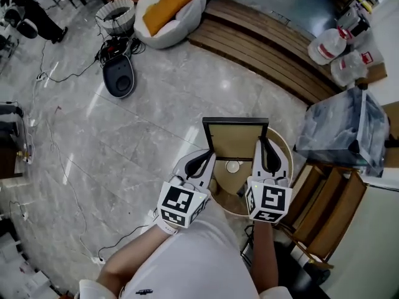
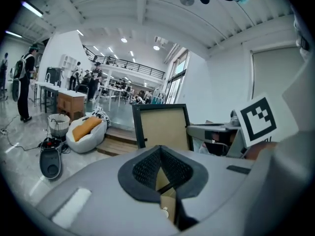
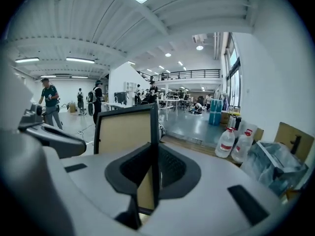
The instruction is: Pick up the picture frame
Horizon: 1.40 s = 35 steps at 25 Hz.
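The picture frame, black-edged with a tan panel, is held over the round tabletop. The left claw is clamped on the frame's lower left corner. The right claw is clamped on its right edge.

1. You have a rectangular picture frame: a thin black border around a plain tan panel.
2. It stands roughly upright, with the tan face toward you and the top edge level.
3. Your left gripper clamps its left edge, and your right gripper clamps its right edge.
4. It is over a round wooden table; you cannot tell whether they touch.
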Tool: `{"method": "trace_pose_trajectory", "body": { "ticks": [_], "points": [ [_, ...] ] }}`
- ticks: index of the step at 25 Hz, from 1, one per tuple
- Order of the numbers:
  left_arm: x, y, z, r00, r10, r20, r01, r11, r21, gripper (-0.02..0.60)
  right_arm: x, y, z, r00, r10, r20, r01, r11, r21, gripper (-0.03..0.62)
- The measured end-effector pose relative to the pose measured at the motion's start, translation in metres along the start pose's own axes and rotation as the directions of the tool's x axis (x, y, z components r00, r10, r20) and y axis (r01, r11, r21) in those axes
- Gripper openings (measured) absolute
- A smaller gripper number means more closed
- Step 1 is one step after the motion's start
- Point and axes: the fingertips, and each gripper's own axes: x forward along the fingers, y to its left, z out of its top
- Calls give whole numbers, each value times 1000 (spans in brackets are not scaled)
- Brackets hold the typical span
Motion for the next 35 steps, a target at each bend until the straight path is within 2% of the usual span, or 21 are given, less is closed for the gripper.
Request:
{"method": "trace_pose_trajectory", "body": {
  "ticks": [8, 18, 35],
  "points": [
    [-23, -9, 26, 999, -23, 49, 20, 999, 50, 3, -41, 14, 9, 997, -63, 42, 58, 994, 96, 37],
    [-34, -3, 27, 997, 8, 71, -12, 998, 65, 3, -60, 19, 1, 997, -69, 46, 63, 992, 111, 37],
    [-38, -9, 22, 998, 0, 69, -5, 998, 70, 3, -69, 15, -6, 995, -87, 47, 81, 990, 117, 37]
  ]
}}
